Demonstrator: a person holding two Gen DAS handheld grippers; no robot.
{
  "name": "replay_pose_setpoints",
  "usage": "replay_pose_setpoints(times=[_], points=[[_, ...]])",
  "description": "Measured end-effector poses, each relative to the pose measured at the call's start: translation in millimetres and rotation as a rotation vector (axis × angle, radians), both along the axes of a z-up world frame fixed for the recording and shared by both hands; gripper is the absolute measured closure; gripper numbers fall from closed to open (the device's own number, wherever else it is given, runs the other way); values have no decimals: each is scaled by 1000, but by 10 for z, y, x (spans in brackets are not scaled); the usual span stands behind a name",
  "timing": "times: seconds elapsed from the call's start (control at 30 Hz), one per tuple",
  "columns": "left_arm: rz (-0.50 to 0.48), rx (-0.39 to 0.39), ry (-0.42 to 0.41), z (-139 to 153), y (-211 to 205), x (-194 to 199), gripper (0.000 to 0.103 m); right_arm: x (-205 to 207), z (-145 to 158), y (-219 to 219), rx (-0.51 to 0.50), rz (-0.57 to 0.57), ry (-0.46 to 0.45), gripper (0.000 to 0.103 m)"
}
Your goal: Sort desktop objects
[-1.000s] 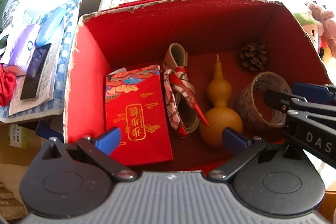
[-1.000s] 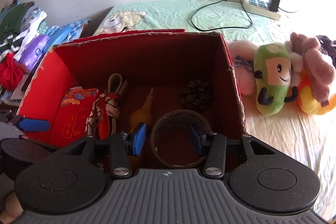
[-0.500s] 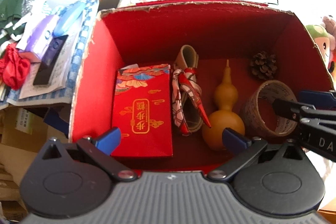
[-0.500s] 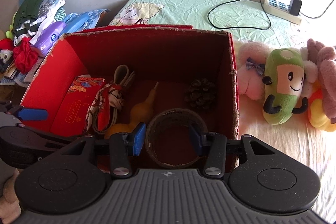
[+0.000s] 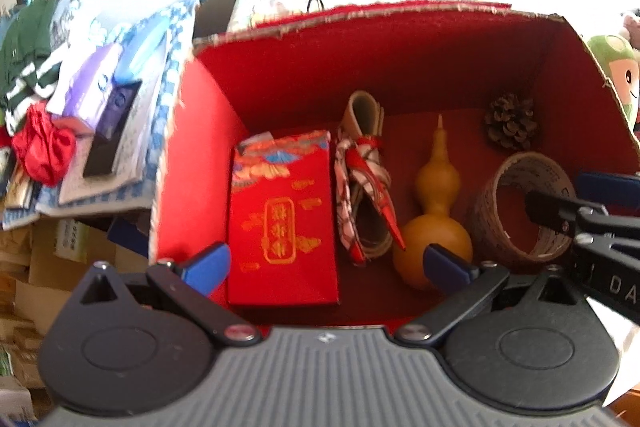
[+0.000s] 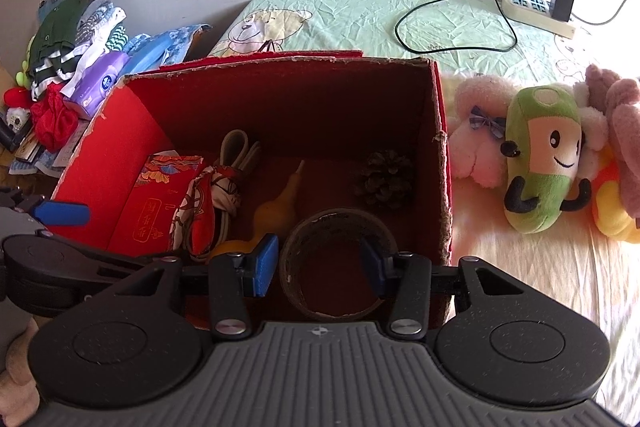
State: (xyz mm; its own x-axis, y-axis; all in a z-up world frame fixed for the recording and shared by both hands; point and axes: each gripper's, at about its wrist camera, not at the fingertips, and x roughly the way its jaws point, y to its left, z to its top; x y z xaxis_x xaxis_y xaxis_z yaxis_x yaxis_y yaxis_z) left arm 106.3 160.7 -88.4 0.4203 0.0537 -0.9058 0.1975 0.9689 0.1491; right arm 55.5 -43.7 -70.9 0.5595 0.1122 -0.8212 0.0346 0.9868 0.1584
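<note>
An open red box (image 5: 192, 163) (image 6: 100, 147) holds a red envelope (image 5: 280, 219), a strap tied with a patterned scarf (image 5: 364, 179), a yellow gourd (image 5: 436, 211), a pine cone (image 5: 510, 121) and a brown tape roll (image 5: 520, 211) (image 6: 336, 227). My left gripper (image 5: 328, 263) hangs open over the box's near edge, above the envelope and gourd, with nothing between its fingers. The right gripper (image 6: 318, 267) (image 5: 580, 199) hovers open at the tape roll, which rests on the box floor. I cannot tell whether a finger touches the roll.
Plush toys (image 6: 540, 155) lie on the bed right of the box. A power strip with charger and cable (image 6: 532, 7) sits at the back. Clothes, a purple tissue pack (image 6: 100, 83) and papers are piled left of the box. A hand (image 6: 16, 387) shows at the lower left.
Both grippers have drawn back slightly from the box, so more of its surroundings shows. The objects inside have not moved, and neither gripper's opening has changed.
</note>
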Motion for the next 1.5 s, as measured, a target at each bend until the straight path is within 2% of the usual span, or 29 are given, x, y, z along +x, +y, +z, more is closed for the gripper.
replay_pose_setpoints(times=[0.47, 0.73, 0.97, 1.1, 1.17, 1.27, 1.5], points=[[-83, -6, -7, 14, 37, 38, 0, -104, 34, 37, 35, -180, -25, 54], [-86, -3, -115, 219, 111, -40, 0, -174, 215, 134, 6, -188, -112, 55], [-51, -17, -125, 199, 80, 69, 0, -32, 267, 96, -19, -146, -118, 55], [-64, 14, -149, 166, 2, 72, 1, -8, 217, 59, -6, -118, -90, 55], [-81, 16, -135, 140, -22, 67, 0, -18, 192, 62, -14, -107, -73, 55], [-109, -7, -67, 71, -43, 101, 0, -40, 165, -3, 15, -110, -40, 55], [-216, 15, -17, -56, -246, 57, 0, -146, 134, -37, -5, -128, -31, 55]])
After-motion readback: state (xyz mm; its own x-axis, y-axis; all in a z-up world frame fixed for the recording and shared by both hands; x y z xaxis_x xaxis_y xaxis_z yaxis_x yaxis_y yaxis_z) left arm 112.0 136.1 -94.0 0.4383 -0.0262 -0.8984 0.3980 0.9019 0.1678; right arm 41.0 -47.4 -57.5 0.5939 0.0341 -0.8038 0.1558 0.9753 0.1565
